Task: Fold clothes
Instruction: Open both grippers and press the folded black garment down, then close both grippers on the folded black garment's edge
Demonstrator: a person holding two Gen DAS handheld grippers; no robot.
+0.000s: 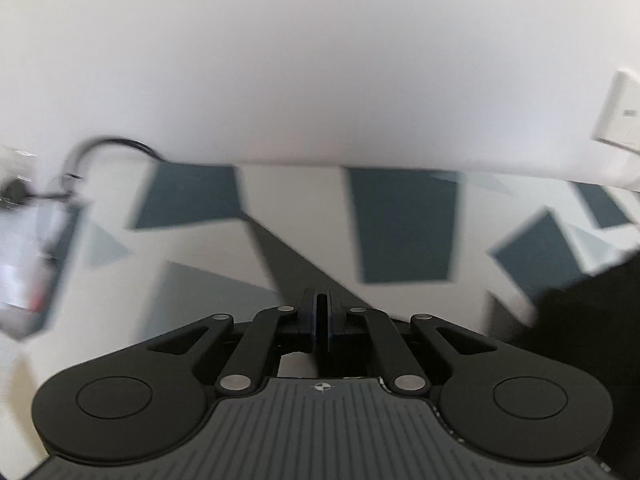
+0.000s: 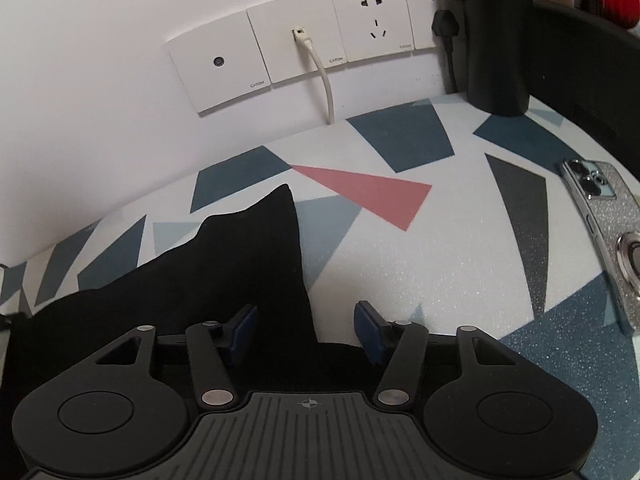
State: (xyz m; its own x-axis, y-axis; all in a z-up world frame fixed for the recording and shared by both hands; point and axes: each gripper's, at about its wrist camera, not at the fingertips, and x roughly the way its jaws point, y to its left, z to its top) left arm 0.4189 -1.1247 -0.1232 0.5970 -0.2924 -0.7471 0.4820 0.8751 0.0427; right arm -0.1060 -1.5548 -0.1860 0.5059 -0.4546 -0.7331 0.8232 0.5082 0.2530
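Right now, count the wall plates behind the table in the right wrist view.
4. Leftmost plate has a small round port; second plate holds a white cable; third plate is an empty socket; fourth plate is partly hidden behind a black post, so more may follow.

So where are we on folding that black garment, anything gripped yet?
Done: nothing clearly; the black garment lies rumpled on the patterned table. In hand: nothing. The right gripper is open over the cloth's edge, pads clear; the left gripper is shut on nothing, over bare table. Left: grip and fold.
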